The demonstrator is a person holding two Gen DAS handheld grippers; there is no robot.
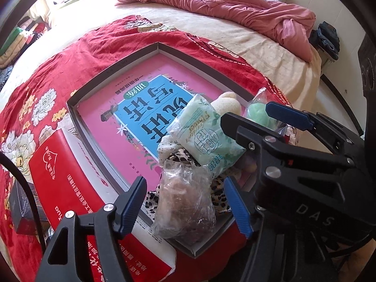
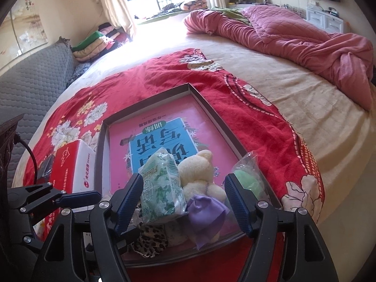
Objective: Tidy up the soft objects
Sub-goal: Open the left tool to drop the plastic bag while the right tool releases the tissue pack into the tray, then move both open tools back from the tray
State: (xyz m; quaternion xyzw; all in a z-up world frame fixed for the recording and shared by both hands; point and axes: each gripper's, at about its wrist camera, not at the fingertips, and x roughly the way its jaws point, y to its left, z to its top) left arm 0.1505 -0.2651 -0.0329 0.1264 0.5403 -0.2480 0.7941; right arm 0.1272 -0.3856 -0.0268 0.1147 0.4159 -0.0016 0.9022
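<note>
Left wrist, claw (image 1: pixel 185 208) open, tray (image 1: pixel 112 75)

Leopard-print cloth (image 2: pixel 150 239) mostly buried under tissue pack (image 2: pixel 162 188) and plush bear (image 2: pixel 199 176). Contents of crinkled clear bag (image 1: pixel 185 202) unreadable. Red carton (image 1: pixel 77 199) cut off at 6 o'clock.

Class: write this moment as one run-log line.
left gripper: open | right gripper: open | soft items: piled in tray | held: nothing

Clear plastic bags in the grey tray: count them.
3: brown-filled clear bag at the near edge, green-filled clear bag in the right corner, purple-filled clear bag between. Others may hide beneath.
</note>
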